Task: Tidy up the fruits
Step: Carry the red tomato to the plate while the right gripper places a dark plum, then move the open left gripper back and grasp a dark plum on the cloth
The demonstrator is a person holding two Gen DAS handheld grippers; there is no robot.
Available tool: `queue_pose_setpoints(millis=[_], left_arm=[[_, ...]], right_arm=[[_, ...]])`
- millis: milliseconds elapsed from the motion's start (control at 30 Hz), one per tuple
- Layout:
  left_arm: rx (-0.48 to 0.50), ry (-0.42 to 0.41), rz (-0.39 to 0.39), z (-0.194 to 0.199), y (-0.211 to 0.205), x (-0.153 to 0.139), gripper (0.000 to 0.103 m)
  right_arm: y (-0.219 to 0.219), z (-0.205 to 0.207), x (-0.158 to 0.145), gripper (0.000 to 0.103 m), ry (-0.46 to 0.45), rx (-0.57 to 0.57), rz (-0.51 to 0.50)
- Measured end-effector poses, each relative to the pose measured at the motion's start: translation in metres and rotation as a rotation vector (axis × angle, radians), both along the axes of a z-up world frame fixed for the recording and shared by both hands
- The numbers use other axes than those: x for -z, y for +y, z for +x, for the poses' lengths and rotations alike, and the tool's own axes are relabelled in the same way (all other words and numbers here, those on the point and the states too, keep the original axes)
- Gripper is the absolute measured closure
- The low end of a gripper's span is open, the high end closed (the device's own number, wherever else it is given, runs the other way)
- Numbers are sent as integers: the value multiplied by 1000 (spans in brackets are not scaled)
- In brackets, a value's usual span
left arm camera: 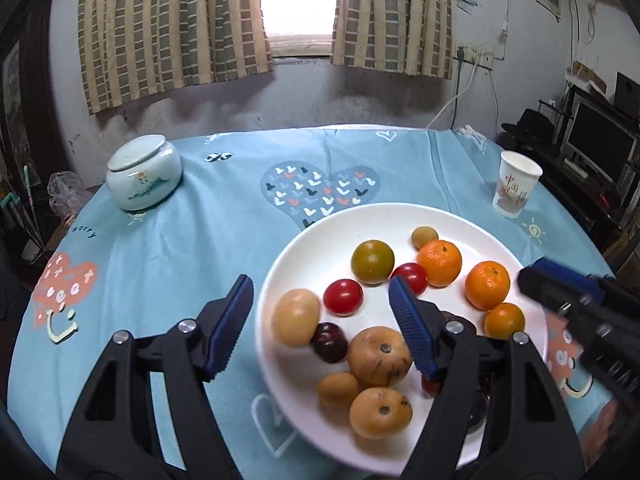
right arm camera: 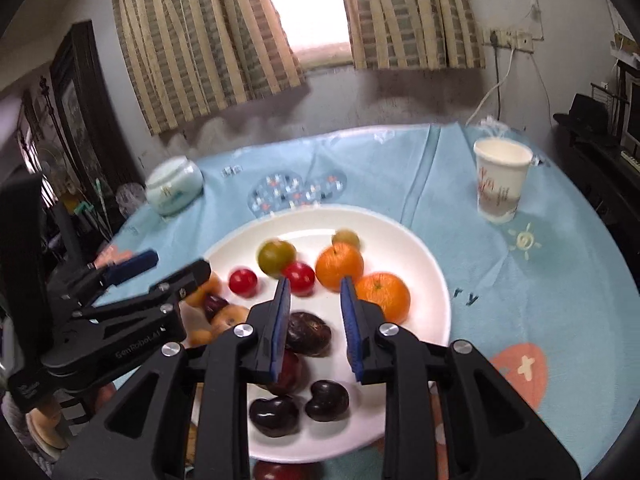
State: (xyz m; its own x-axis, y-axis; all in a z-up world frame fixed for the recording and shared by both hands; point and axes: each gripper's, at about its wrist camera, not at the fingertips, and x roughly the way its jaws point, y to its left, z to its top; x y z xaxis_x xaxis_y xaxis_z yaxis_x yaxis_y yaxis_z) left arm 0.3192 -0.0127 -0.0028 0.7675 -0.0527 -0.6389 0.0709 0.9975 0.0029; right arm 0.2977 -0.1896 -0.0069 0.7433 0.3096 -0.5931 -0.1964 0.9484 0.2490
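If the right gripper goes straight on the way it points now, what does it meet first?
Probably the dark brown wrinkled fruit on the white plate, just ahead of the right gripper; depth is uncertain.

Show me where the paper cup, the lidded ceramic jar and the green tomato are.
paper cup (left arm camera: 516,186): left wrist view, side wall.
lidded ceramic jar (left arm camera: 144,176): left wrist view, body front.
green tomato (left arm camera: 373,261): left wrist view, top.
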Motion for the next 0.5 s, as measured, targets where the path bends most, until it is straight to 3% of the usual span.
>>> queue_pose_setpoints(millis=[33,67,133,200,333,500], left_arm=[[-4,-6,-4,-5,4,-4,29],[-15,-14,-2,-14,11,-8,26],[-39,-12,10,-28,20,-10,24],[-49,-4,13,-42,28,-10,24],[-43,27,30,-84,39,6,23],[5,87,88,-125,40,35,23]], right_arm=[[-1,-8,-11,67,-25,-5,16],[-1,-13,-18,37,-42,-6,23],[1,-35,-37,7,-110,6,39],[4,-58,-51,4,-176,3,46],[0,-98,-49,1,-200,-15,78],[-29,-126,-12,1,-112,44,191]])
